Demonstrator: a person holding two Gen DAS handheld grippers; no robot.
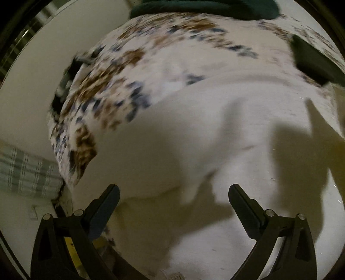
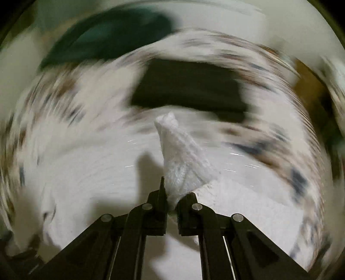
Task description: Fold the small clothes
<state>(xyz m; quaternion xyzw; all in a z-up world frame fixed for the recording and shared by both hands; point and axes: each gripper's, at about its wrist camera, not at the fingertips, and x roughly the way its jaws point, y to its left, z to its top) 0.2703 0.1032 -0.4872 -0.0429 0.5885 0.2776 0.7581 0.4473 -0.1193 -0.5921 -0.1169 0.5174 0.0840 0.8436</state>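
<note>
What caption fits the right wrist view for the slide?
Right tool shut on a white knit cloth, lifted over a patterned spread; background motion-blurred.

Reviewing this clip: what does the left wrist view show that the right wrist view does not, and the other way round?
Left wrist only: the left hand-held gripper open and empty over the white cloth, plus a plaid fabric at the left edge. Right wrist only: the right hand-held gripper shut on a pinched-up fold of white cloth, amid heavy motion blur. Both: the spotted brown-and-blue cover, a dark green item at the far side, and a black folded piece.
</note>
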